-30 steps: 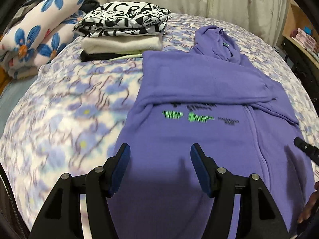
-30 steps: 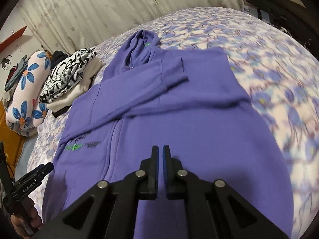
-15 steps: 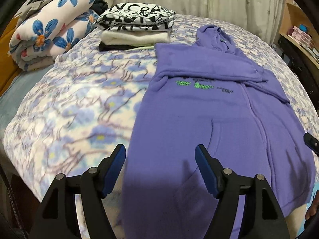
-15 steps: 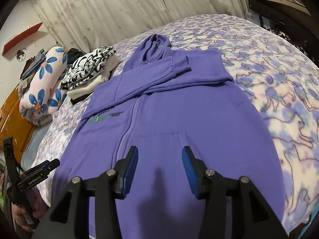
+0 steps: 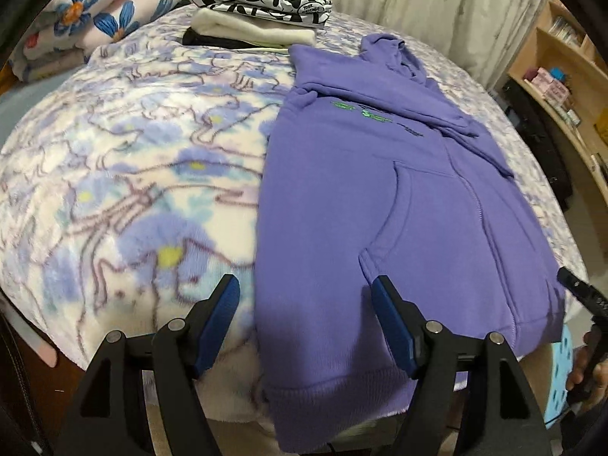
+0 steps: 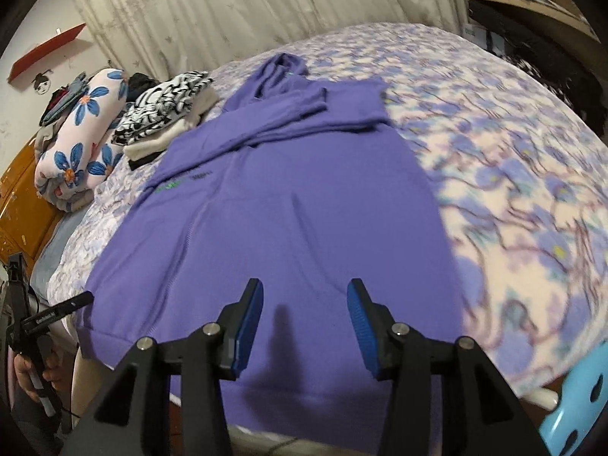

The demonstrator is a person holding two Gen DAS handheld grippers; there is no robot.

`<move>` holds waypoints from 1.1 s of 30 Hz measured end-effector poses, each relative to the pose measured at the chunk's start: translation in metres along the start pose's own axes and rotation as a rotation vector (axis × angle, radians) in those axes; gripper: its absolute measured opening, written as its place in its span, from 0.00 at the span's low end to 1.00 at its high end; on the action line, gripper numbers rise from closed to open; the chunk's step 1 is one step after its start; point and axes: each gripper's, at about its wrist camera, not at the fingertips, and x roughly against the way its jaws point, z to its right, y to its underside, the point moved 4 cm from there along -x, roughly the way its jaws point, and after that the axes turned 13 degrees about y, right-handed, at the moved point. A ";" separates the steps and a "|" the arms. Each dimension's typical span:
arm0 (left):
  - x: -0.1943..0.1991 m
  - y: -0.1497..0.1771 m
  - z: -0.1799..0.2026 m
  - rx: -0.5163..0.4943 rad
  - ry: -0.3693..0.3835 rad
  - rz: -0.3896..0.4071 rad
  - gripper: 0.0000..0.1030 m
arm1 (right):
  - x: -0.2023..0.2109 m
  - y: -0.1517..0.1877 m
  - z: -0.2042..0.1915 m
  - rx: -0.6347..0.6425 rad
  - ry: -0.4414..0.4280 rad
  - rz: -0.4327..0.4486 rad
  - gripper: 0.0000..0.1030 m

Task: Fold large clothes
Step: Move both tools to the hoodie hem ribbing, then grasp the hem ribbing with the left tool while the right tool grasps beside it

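A purple zip hoodie [image 5: 399,197] lies front up on the flowered bed, both sleeves folded across its chest, hood toward the curtains, its hem hanging over the near bed edge. It also shows in the right wrist view [image 6: 304,197]. My left gripper [image 5: 306,323] is open and empty, above the hoodie's near left hem corner. My right gripper [image 6: 304,319] is open and empty, above the hem near the hoodie's right side. The right gripper's tip [image 5: 581,292] shows in the left wrist view; the left gripper [image 6: 45,319] shows in the right wrist view.
A stack of folded clothes [image 5: 262,11] sits at the far left of the bed [image 5: 125,174], beside a rolled flowered quilt [image 5: 87,19]. A blue plastic stool [image 6: 577,410] stands by the bed's near right edge. Shelves [image 5: 562,76] line the right wall.
Both grippers have drawn back toward the hoodie's hem at the near bed edge. The right gripper went from shut to open. The left gripper stayed open.
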 end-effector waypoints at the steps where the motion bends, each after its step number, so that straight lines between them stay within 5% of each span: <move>1: 0.001 0.002 0.000 0.004 0.013 0.000 0.68 | 0.002 0.003 0.008 -0.013 0.004 -0.003 0.45; 12: 0.003 0.012 -0.004 -0.002 0.092 -0.022 0.70 | 0.007 0.023 0.073 -0.128 0.040 -0.048 0.45; 26: 0.000 0.020 -0.003 0.038 0.250 -0.080 0.73 | -0.007 0.044 0.052 -0.092 -0.274 -0.171 0.47; 33: -0.009 0.020 -0.003 0.041 0.275 -0.097 0.72 | -0.019 0.043 0.046 -0.129 -0.326 -0.177 0.46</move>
